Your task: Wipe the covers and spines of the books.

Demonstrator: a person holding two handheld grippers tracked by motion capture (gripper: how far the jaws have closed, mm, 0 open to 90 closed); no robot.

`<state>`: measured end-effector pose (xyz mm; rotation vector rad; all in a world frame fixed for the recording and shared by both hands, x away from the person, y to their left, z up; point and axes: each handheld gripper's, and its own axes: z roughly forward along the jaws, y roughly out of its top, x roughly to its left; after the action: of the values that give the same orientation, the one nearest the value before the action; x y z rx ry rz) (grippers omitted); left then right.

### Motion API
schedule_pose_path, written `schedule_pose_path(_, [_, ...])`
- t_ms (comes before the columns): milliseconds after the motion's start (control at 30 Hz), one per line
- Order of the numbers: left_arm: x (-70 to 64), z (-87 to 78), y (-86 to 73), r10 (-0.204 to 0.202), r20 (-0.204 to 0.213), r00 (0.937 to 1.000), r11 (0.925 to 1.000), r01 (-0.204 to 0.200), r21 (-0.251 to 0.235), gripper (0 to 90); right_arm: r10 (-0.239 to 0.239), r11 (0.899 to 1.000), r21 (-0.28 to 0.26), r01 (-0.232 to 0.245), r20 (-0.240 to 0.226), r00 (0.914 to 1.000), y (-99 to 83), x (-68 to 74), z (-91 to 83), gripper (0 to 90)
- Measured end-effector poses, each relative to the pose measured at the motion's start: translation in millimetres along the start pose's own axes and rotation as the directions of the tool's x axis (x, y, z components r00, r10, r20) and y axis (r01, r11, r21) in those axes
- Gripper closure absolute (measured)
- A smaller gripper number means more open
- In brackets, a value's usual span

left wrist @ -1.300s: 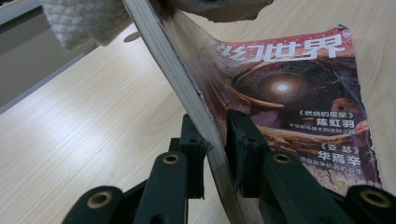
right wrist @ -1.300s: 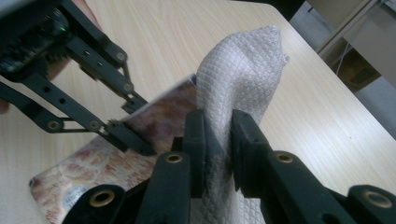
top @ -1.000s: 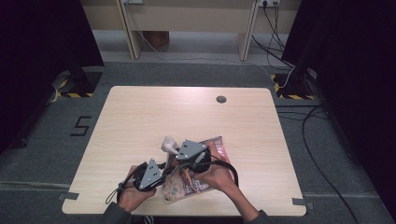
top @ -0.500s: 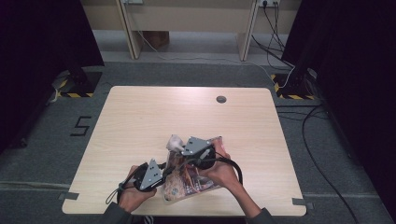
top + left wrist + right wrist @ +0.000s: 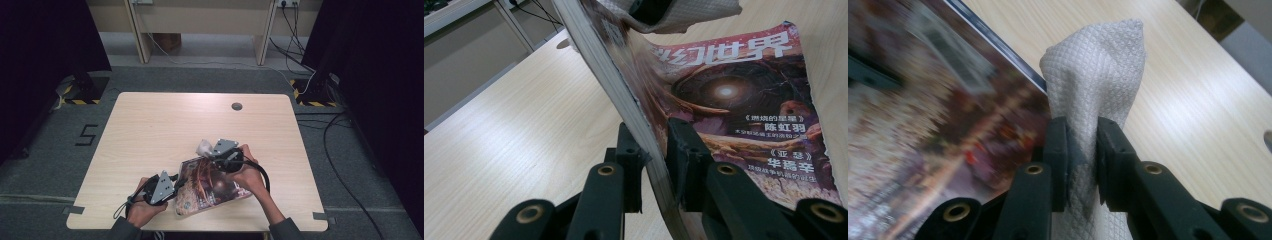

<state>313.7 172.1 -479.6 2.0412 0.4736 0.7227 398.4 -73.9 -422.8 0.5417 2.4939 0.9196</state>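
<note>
Magazine (image 5: 210, 187) sits at the near edge of the table (image 5: 150, 130), between our two hands, cover up and tilted. Left gripper (image 5: 655, 150) is clamped on its near-left edge, pages pinched between both jaws, lifting that side. Right gripper (image 5: 1082, 145) is closed on a wad of white textured cloth (image 5: 1098, 75), held against the top of the cover near the title; in the high view the cloth (image 5: 204, 147) pokes out just beyond the magazine's far edge.

We read this as mid-wipe: one gripper steadies the magazine, the other drags the cloth over the cover.

Next move: we sweep the cloth down across the glossy face with light pressure, keeping the left clamp firm so the magazine doesn't slide or buckle. Cover looks slick and the spine is floppy, so watch for the pages bending under the stroke.
</note>
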Motion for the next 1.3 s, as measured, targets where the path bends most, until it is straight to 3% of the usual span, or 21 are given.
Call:
schedule_pose_path(300, [-1.3,-0.7,3.4,0.026,-0.004,0.9997,0.9997,-0.026,-0.003,76.4,0.054,0.995,0.086,-0.059,0.056,0.9970,-28.3,-35.8,12.9,77.7])
schedule_pose_path(567, [-2.4,-0.5,4.2,0.036,-0.008,0.9993,0.9993,-0.036,-0.008,76.4,0.126,0.981,0.138,-0.137,0.083,0.9885,-51.7,-60.3,23.0,77.7])
schedule_pose_path(767, [-3.2,-0.9,4.8,0.044,-0.009,0.9990,0.9990,-0.044,-0.009,76.4,0.143,0.972,0.169,-0.161,0.113,0.9832,-63.0,-70.6,28.1,77.8])
schedule_pose_path(1300, [-3.0,-1.4,5.1,0.041,-0.011,0.9991,0.9991,-0.041,-0.012,76.3,0.188,0.953,0.212,-0.215,0.139,0.9722,-82.0,-84.8,29.5,77.7])
